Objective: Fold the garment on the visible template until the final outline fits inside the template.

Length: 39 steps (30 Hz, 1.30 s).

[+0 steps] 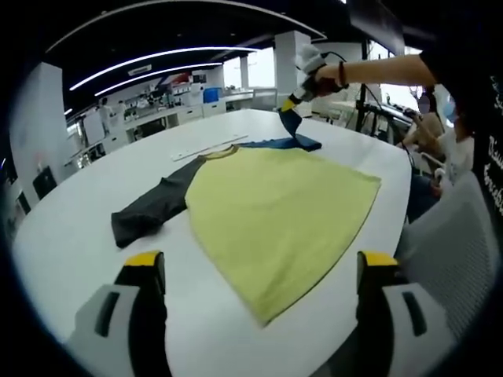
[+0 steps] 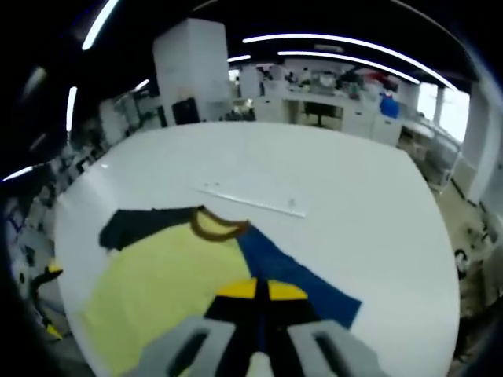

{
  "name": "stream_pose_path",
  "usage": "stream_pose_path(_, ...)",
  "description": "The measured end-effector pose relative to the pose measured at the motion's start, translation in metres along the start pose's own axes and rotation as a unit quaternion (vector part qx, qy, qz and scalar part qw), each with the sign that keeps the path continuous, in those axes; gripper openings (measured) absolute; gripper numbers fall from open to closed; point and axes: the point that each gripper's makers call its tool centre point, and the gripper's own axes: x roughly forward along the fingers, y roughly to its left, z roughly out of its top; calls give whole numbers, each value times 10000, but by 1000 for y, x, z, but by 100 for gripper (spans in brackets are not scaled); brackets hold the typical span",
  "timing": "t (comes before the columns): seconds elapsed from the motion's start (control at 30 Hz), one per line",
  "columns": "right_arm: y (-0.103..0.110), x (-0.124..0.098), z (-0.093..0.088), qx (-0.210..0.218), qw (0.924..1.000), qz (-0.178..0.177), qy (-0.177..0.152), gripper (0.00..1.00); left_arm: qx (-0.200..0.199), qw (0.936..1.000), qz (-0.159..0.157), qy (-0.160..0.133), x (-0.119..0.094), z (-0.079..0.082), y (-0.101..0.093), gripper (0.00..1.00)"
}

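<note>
Now the right gripper [image 2: 257, 292] is pinching the blue sleeve [image 2: 302, 281] up off the table [image 1: 71, 251]; the left gripper [image 1: 257, 267] is hanging wide before the shirt [image 1: 275, 212]; carrying it slowly inward should avoid dragging the body.

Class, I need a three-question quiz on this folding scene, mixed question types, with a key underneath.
1. True or false: the right gripper is lifting the blue sleeve.
2. What colour is the other sleeve? A) black B) red C) white
3. Fill in: the left gripper hangs open over the shirt's ____ edge.

Key: 1 true; 2 A; 3 bottom.
</note>
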Motion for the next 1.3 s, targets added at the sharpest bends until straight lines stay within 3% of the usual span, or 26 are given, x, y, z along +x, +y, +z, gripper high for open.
stream_pose_path(1.3,115,47,25,-294,9972,677,82,0,-123,9999,-25,23,-3,-10,-1,99)
